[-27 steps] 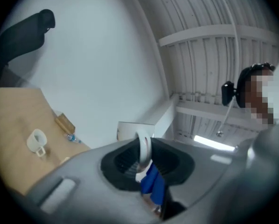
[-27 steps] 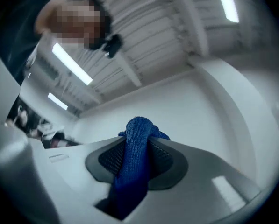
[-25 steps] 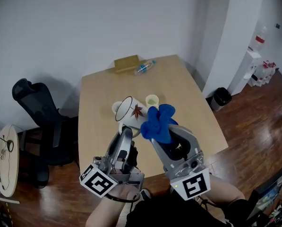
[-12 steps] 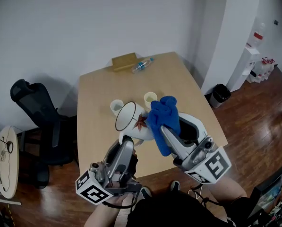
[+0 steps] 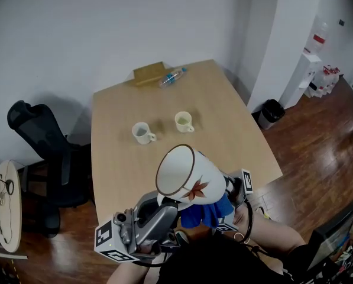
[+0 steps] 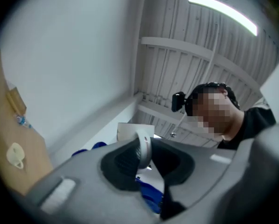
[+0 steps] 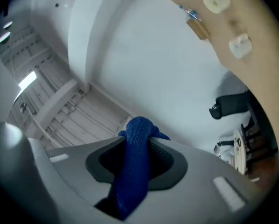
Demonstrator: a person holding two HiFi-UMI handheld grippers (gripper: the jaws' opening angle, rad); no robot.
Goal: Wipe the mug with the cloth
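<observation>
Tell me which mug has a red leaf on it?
The big mug held in the air. The two small mugs on the table look plain.

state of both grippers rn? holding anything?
Left gripper: closed on the mug, gripping it by the handle.
Right gripper: closed on the blue cloth.

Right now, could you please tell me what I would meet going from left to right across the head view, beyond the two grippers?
black office chair → small white cup → small cream cup → black waste bin
</observation>
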